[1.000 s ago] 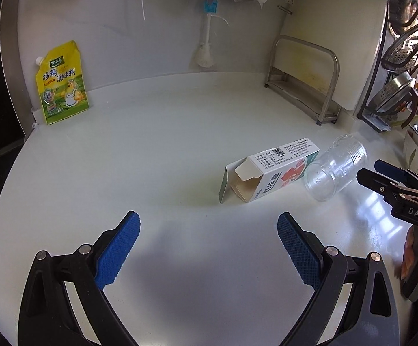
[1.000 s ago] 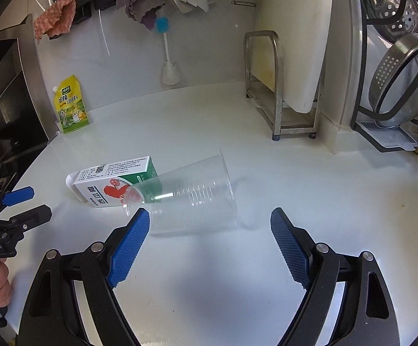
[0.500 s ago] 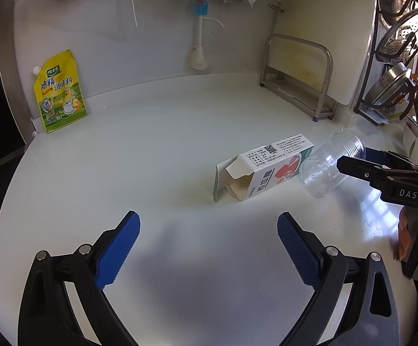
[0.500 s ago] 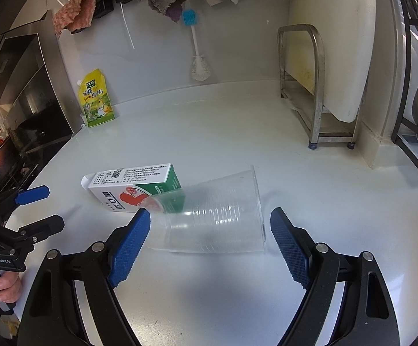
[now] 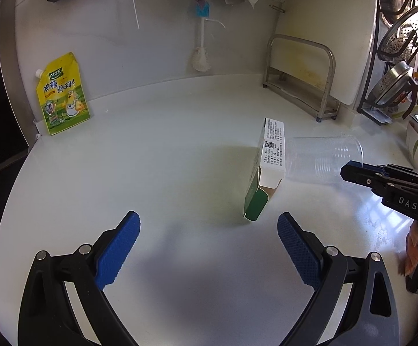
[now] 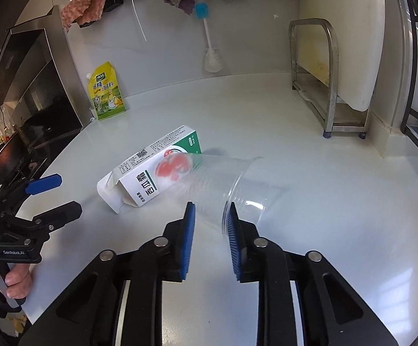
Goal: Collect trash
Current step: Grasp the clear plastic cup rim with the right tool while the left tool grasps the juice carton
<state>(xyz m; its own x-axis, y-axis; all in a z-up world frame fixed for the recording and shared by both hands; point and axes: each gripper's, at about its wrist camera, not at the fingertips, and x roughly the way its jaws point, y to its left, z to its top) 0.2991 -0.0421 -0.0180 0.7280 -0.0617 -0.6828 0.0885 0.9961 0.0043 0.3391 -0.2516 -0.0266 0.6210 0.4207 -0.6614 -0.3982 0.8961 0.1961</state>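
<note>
Closing the right gripper [image 6: 209,219] on the rim of one clear plastic cup [image 6: 223,178], pads pinching its wall.
One milk carton [image 6: 151,170] is lying on the white worktop [image 6: 310,173] touching the tipped cup, one yellow pouch [image 6: 106,95] is leaning at the back wall, and the left gripper [image 5: 209,248] is hovering with its jaws wide apart, holding nothing.

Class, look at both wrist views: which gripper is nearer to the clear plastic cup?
Right. The right gripper is closing on the clear plastic cup at its rim; the left gripper hangs open, well short of it, beyond the carton.
</note>
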